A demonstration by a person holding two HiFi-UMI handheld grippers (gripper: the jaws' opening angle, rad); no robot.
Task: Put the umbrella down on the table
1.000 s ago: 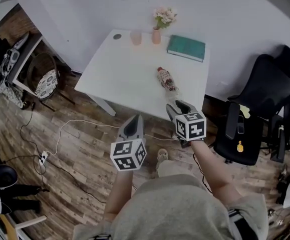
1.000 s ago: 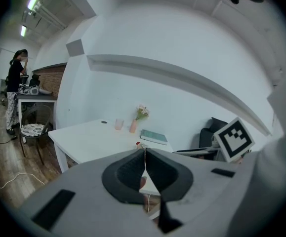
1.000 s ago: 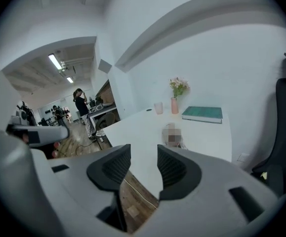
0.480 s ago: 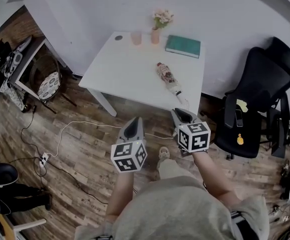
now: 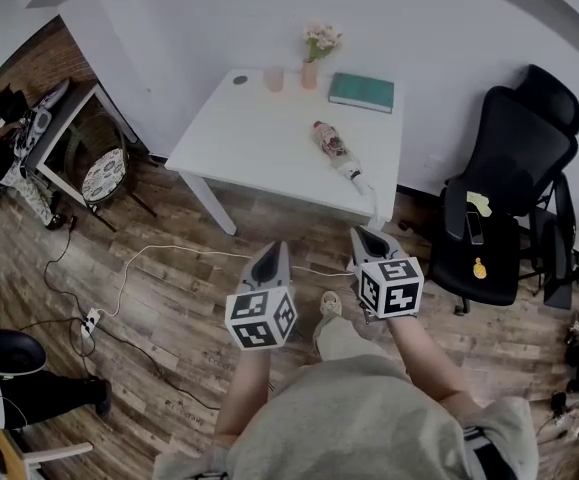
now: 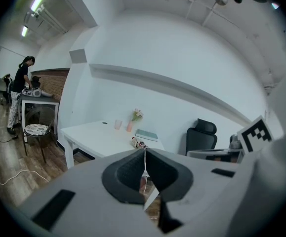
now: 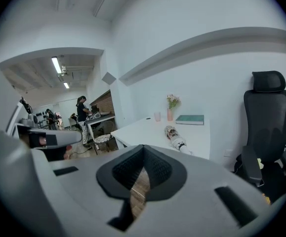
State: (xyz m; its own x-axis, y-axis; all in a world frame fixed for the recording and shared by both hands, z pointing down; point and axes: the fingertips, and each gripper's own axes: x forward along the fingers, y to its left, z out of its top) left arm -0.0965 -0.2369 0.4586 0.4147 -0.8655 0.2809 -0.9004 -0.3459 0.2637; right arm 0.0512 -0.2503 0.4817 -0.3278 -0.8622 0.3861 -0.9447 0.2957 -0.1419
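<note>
White table (image 5: 254, 133) bears the umbrella (image 5: 335, 152); right gripper (image 5: 371, 236) jaws have just closed, empty.

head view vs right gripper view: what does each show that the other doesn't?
Head view only: the floor cable, the power strip and the person's shirt.
Right gripper view only: the ceiling lights.
Both: the table with the umbrella, book and vase on it, and the chair beside it.
</note>
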